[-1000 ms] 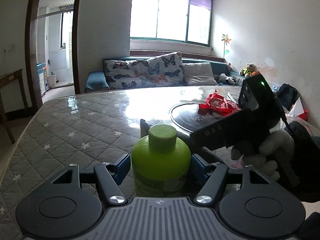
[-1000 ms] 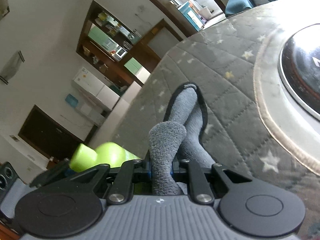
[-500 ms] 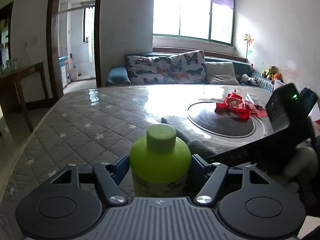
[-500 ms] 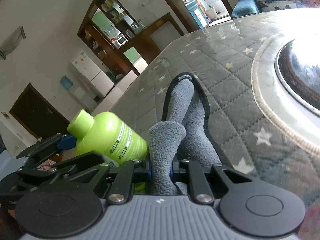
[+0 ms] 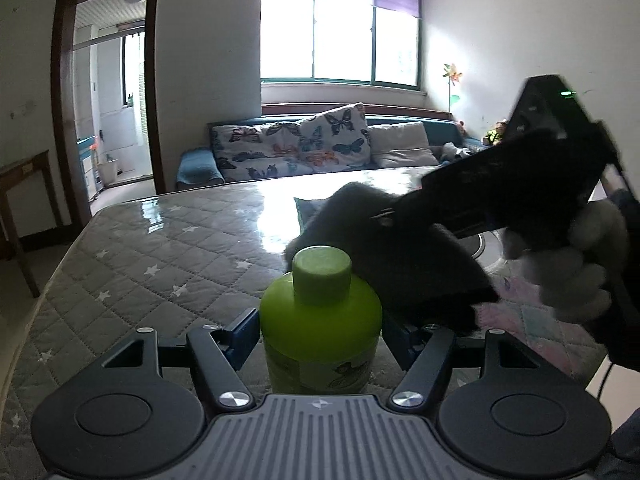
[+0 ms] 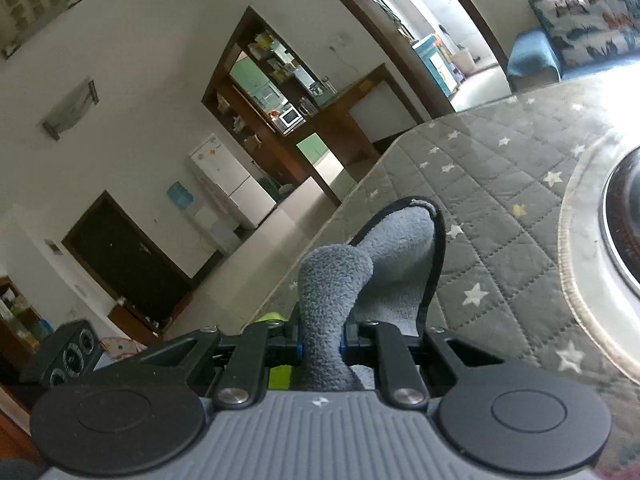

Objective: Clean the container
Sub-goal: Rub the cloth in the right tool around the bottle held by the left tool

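2 grippers are being shown above a grey quilted table cover (image 5: pixel 132 264) patterned with white stars. A lime-green bottle (image 5: pixel 320 332) with a matching screw cap (image 5: pixel 322 276) is being held upright by the left gripper (image 5: pixel 320 334), whose jaws are being pressed against the bottle's 2 sides, with blue pads (image 5: pixel 242 334) lying against its body. A grey fleece cloth (image 5: pixel 396 248) with dark edging is being pinched by the right gripper (image 6: pixel 322 346), whose jaws are being kept closed on a bunched fold of it. In the left wrist view the cloth is being draped just behind and to the right of the cap, apparently touching the bottle's shoulder, though the contact itself is being hidden by shadow. The right gripper's dark body (image 5: pixel 516 188) is being gripped by a hand (image 5: pixel 576 264) in a pale glove at the right of that view. In the right wrist view only a sliver of the green bottle (image 6: pixel 278 372) is being glimpsed below the cloth (image 6: pixel 340 300). A sofa (image 5: pixel 320 148) with butterfly cushions is being seen behind the table, under a bright window (image 5: pixel 340 36).
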